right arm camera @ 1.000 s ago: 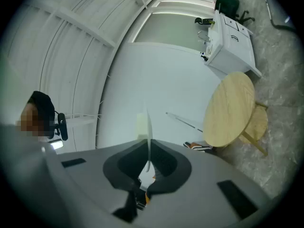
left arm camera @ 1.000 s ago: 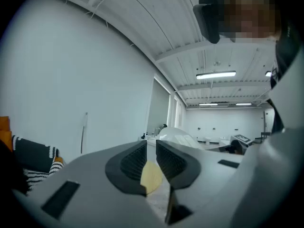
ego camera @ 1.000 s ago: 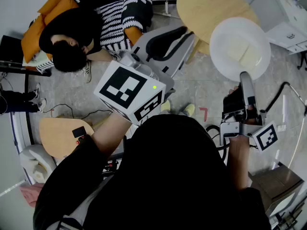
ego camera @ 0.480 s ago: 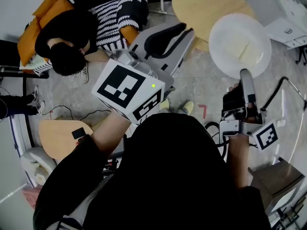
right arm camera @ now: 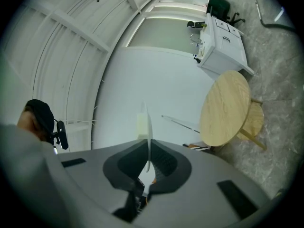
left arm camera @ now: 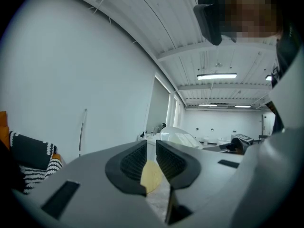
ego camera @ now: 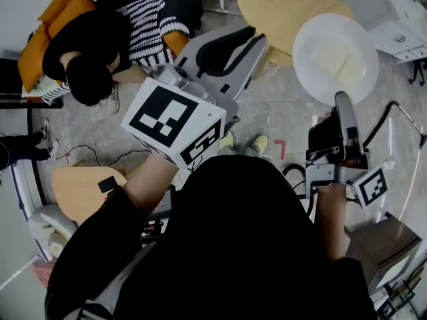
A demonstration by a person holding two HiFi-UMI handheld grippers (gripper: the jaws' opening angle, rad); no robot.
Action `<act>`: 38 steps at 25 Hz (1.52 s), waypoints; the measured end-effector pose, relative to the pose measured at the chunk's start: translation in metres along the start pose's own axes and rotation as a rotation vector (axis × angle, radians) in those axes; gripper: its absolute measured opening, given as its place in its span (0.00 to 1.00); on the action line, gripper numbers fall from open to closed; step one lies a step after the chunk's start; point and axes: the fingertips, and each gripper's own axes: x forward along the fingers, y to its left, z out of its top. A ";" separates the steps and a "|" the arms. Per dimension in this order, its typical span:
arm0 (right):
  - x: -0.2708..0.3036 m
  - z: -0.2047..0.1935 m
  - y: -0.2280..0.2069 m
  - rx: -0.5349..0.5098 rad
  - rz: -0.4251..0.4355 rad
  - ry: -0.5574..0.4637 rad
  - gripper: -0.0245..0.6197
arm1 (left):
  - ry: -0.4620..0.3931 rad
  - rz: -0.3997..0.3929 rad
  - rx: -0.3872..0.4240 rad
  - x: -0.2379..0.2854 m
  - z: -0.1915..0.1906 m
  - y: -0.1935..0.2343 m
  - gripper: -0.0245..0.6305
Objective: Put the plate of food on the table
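A white plate [ego camera: 335, 59] with pale food slices hangs over the floor beside the round wooden table [ego camera: 287, 5]. My right gripper [ego camera: 341, 102] is shut on the plate's near rim. In the right gripper view the plate [right arm camera: 148, 127] stands edge-on between the pads, held by the right gripper [right arm camera: 148, 148], with the table [right arm camera: 225, 108] off to the right. My left gripper [ego camera: 223, 45], with its marker cube, is raised at the centre left and points toward the table. Its jaws [left arm camera: 151, 163] stand a narrow gap apart with nothing between them, and the table [left arm camera: 151, 177] shows through the gap.
A person in a striped top [ego camera: 143, 19] sits on the floor at upper left by an orange cushion [ego camera: 40, 45]. A white cabinet [ego camera: 393, 19] stands at the right of the table. A small wooden stool [ego camera: 80, 189] is at lower left. Cables lie on the floor.
The plate stays gripped by the right gripper and sits slightly higher in view. The left gripper has drifted a little to the left.
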 end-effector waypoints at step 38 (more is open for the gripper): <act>-0.002 -0.003 -0.004 0.092 -0.132 -0.041 0.06 | 0.018 -0.040 -0.052 -0.007 -0.003 0.008 0.14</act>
